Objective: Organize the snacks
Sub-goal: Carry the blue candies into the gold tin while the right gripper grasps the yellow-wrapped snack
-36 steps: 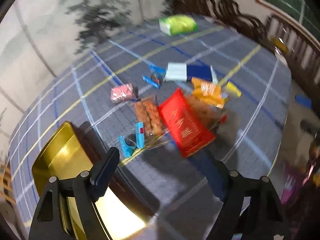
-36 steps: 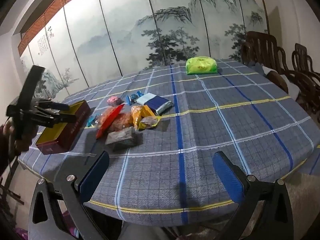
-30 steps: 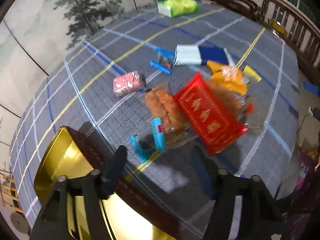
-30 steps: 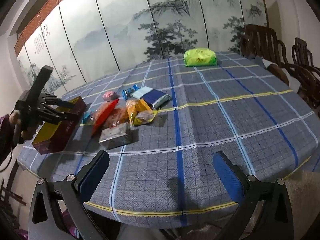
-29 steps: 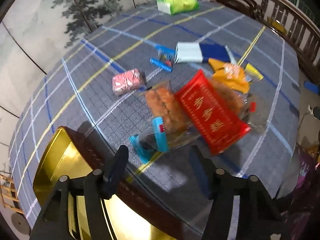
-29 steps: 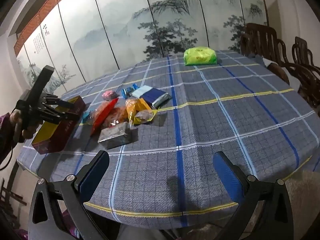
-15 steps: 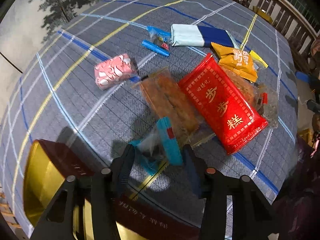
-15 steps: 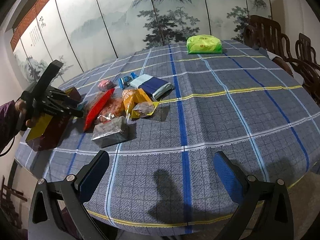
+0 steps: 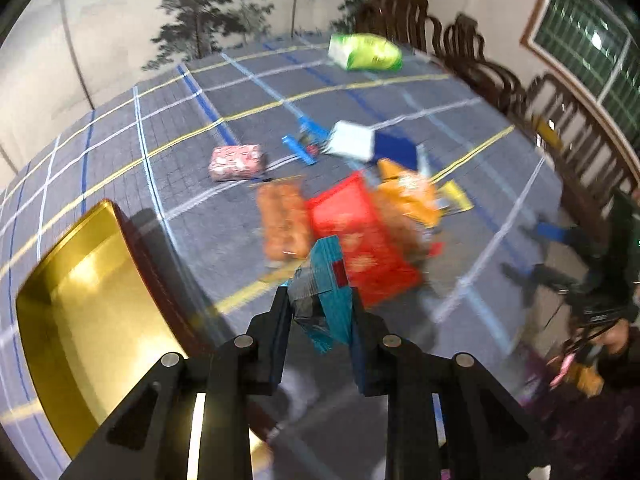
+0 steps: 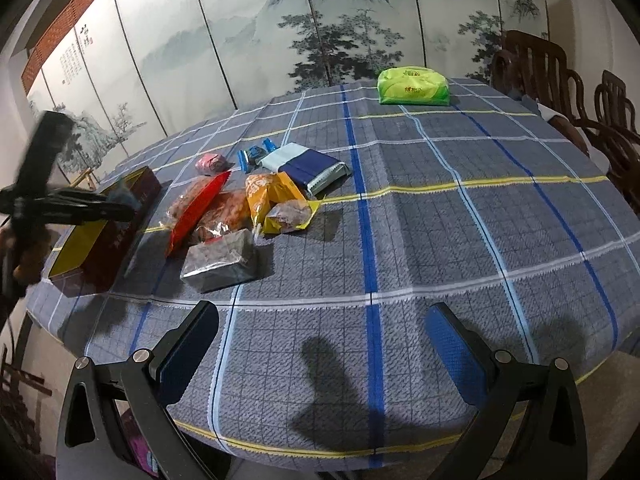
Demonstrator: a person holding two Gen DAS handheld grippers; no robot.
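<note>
My left gripper (image 9: 318, 312) is shut on a teal snack packet (image 9: 326, 280) and holds it in the air beside the open dark red tin with a gold inside (image 9: 80, 280). In the right wrist view the left gripper (image 10: 120, 210) hangs over the tin (image 10: 108, 236). A heap of snacks lies on the table: a red packet (image 9: 360, 232), an orange packet (image 9: 408, 196), a pink packet (image 9: 236, 162), a grey block (image 10: 220, 260) and a blue and white packet (image 10: 304, 164). My right gripper (image 10: 320, 340) is open and empty above the table's near edge.
A green tissue pack (image 10: 412, 86) lies at the far side of the table (image 10: 460, 220), which has a blue plaid cloth. Dark wooden chairs (image 10: 560, 80) stand at the right. A painted folding screen stands behind the table.
My left gripper has closed on the teal packet and lifted it off the table toward the tin. The right gripper has moved a little closer to the table.
</note>
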